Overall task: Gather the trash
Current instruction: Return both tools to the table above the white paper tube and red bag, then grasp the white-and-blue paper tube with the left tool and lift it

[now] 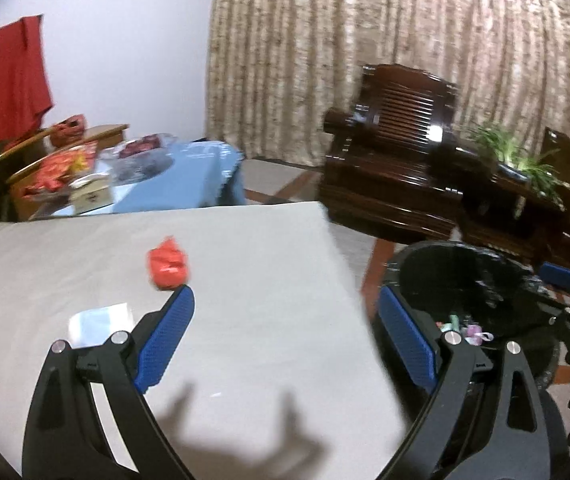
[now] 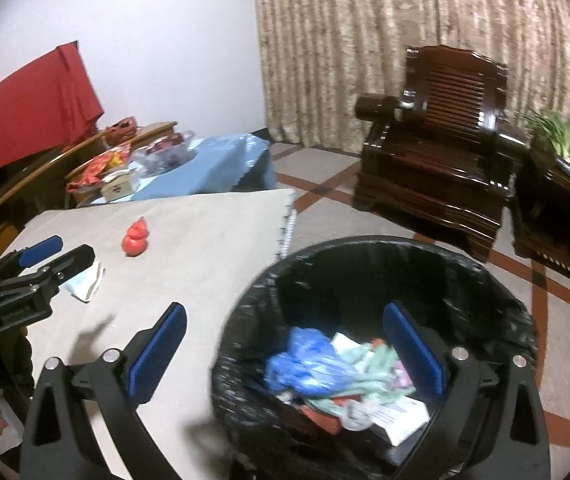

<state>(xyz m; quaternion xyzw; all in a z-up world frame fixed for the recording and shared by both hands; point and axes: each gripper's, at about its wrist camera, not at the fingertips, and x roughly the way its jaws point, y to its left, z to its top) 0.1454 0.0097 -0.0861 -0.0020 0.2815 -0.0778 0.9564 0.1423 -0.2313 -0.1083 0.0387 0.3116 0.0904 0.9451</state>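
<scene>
A crumpled red wrapper point(image 1: 167, 265) lies on the grey table point(image 1: 245, 320); it also shows in the right wrist view point(image 2: 135, 238). A pale blue-white wrapper point(image 1: 99, 322) lies nearer, also in the right wrist view point(image 2: 85, 282). My left gripper point(image 1: 285, 300) is open and empty above the table, its left fingertip just short of the red wrapper. My right gripper point(image 2: 285, 316) is open and empty over the black-lined trash bin point(image 2: 485, 280), which holds blue, green and white trash point(image 2: 325, 372). The bin point(image 1: 445, 272) stands right of the table.
A dark wooden armchair point(image 2: 441, 148) and a side table with a plant point(image 2: 565, 160) stand beyond the bin. A blue-clothed table with boxes and bags point(image 2: 189, 172) is behind the grey table. Curtains hang at the back. The floor is tiled.
</scene>
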